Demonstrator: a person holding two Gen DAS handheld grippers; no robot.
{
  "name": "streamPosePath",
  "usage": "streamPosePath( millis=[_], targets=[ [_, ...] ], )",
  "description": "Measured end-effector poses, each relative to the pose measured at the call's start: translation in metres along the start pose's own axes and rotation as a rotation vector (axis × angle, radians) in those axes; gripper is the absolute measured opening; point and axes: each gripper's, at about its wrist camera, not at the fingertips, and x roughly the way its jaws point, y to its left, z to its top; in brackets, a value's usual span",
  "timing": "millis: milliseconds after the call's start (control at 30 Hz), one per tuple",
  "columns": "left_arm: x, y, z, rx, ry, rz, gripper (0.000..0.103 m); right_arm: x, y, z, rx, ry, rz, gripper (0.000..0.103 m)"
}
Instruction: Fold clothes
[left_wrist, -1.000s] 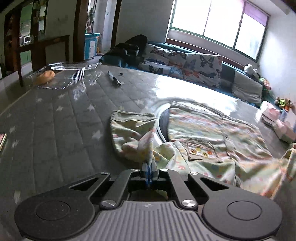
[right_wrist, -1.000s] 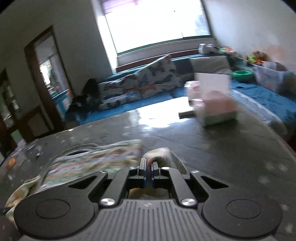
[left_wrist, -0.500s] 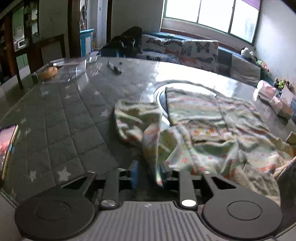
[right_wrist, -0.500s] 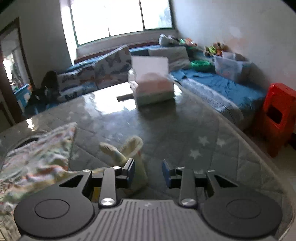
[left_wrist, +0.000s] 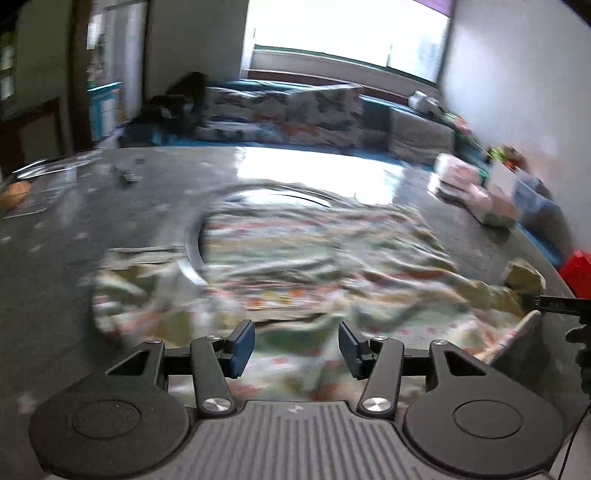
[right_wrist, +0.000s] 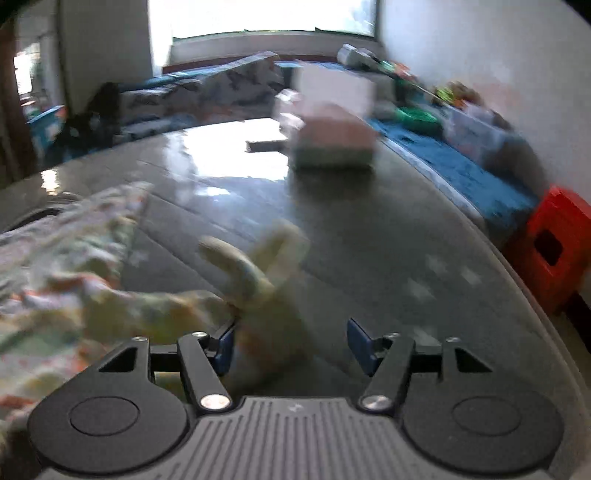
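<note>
A pale patterned garment (left_wrist: 317, 266) lies spread on the grey star-quilted table (left_wrist: 55, 266); the view is motion-blurred. My left gripper (left_wrist: 296, 349) is open and empty, just above the garment's near edge. In the right wrist view the same garment (right_wrist: 66, 280) lies at the left, and its cuffed sleeve end (right_wrist: 258, 266) sticks up in front of my right gripper (right_wrist: 291, 345). The right gripper is open; the sleeve lies loose near its left finger.
A tissue box (right_wrist: 332, 144) and a flat dark object (right_wrist: 266, 146) sit at the table's far side. A clear tray with an orange thing (left_wrist: 14, 190) is at the far left. A red stool (right_wrist: 554, 251) stands past the table's right edge. A sofa (left_wrist: 280, 114) is behind.
Both grippers were shut on the garment a second ago, then opened and let it go. Both jaws are now wider, and the left view has swung right over the cloth.
</note>
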Motion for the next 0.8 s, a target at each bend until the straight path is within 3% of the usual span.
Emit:
streamPosePath(
  millis=[167,333,600,800],
  targets=[
    [0.029,-0.033,-0.007,0.058,0.049,-0.056,0.054,-0.022,-0.028,-0.024,0.067,0.006,-0.053,0.071],
    [0.046,-0.043,-0.016,0.085,0.092,-0.054,0.055,-0.035,-0.045,-0.021,0.108,-0.050,-0.067,0.071],
    [0.048,-0.045,-0.022,0.108,0.101,-0.031,0.061,-0.007,-0.037,-0.001,0.062,-0.048,-0.002,0.070],
    [0.049,-0.048,-0.022,0.121,0.103,-0.029,0.067,-0.003,-0.056,-0.006,0.219,-0.063,-0.175,0.071]
  ],
)
